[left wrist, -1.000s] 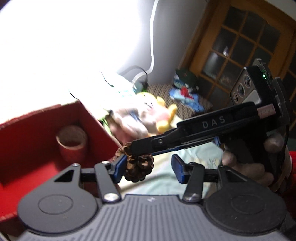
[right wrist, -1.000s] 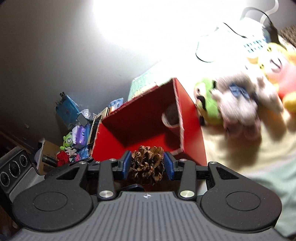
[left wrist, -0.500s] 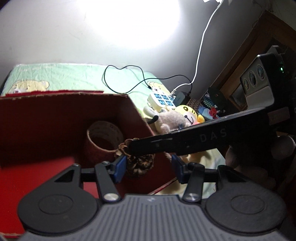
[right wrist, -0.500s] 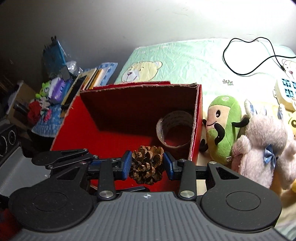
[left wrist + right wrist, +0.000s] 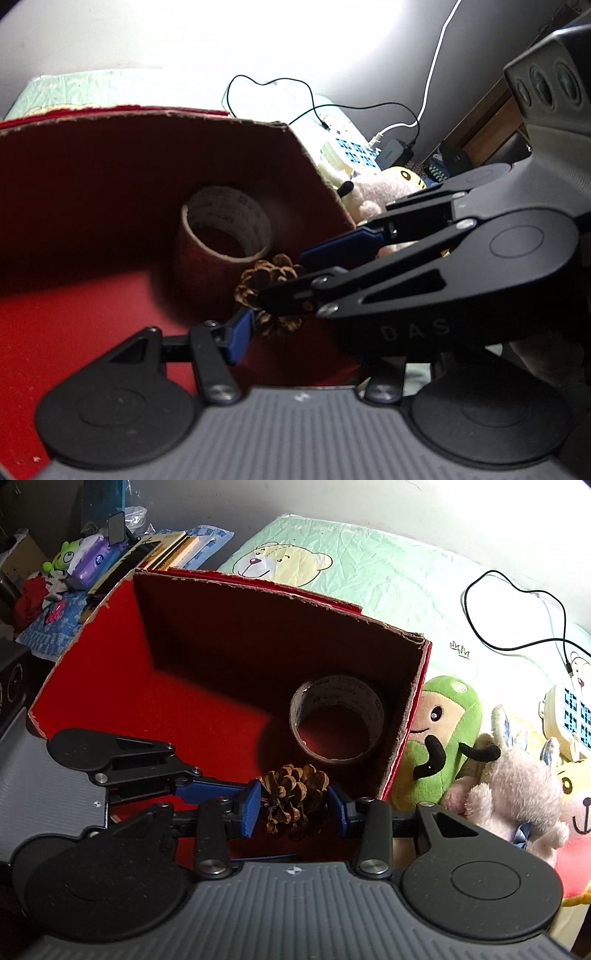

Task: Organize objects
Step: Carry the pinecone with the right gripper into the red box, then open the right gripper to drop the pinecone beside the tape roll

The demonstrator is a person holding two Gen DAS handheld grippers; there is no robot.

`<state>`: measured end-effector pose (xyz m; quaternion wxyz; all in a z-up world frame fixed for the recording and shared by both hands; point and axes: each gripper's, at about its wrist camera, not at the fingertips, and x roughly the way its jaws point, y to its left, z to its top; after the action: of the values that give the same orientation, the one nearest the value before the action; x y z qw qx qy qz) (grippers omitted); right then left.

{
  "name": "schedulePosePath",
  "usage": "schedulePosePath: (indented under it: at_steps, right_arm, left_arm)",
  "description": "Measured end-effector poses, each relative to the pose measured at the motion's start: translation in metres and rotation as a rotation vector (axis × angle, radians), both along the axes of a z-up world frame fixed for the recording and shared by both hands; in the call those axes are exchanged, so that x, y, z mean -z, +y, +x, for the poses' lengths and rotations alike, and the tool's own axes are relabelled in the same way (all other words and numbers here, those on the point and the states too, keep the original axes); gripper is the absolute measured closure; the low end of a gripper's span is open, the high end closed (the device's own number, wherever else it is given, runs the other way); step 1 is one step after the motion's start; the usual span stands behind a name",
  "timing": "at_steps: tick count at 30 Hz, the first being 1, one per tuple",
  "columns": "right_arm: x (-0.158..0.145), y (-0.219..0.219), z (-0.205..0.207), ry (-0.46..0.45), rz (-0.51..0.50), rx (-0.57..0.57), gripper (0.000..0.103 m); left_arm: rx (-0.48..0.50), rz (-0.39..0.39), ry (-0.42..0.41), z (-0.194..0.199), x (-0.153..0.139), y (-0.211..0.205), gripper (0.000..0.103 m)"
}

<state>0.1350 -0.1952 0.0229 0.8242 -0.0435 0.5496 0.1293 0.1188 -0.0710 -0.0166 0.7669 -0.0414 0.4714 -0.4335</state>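
My right gripper is shut on a brown pine cone and holds it over the near right part of an open red cardboard box. A roll of tape stands inside the box by its right wall. In the left wrist view the pine cone sits in the right gripper just ahead of my left gripper, which is open and empty; the right gripper's body hides its right finger. The box and tape roll lie beyond. The left gripper also shows in the right wrist view, beside the cone.
Plush toys lie right of the box: a green one, a pink-grey one and a yellow one. A black cable and a white keypad device lie on the bear-print sheet. Books and clutter sit far left.
Both grippers have moved lower and closer over the box. The right gripper still holds the pine cone, now nearer the tape roll. The left gripper stays open.
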Motion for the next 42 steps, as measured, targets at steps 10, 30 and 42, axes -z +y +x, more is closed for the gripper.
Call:
schedulePosePath:
  at_steps: [10,30,42]
  right_arm:
    - [0.0,0.0,0.001,-0.009,0.003,0.051,0.061]
    - [-0.008,-0.012,-0.033,-0.121,0.112,0.209,0.061]
    - [-0.025,-0.017,-0.071,-0.21,0.185,0.305,0.061]
  left_arm:
    - [0.024,0.012,-0.006,-0.002,-0.001,-0.002,0.051]
    - [-0.07,0.206,-0.159,-0.025,-0.033,0.003,0.045]
    - [-0.15,0.275,-0.219,-0.049,-0.064,0.017,0.04]
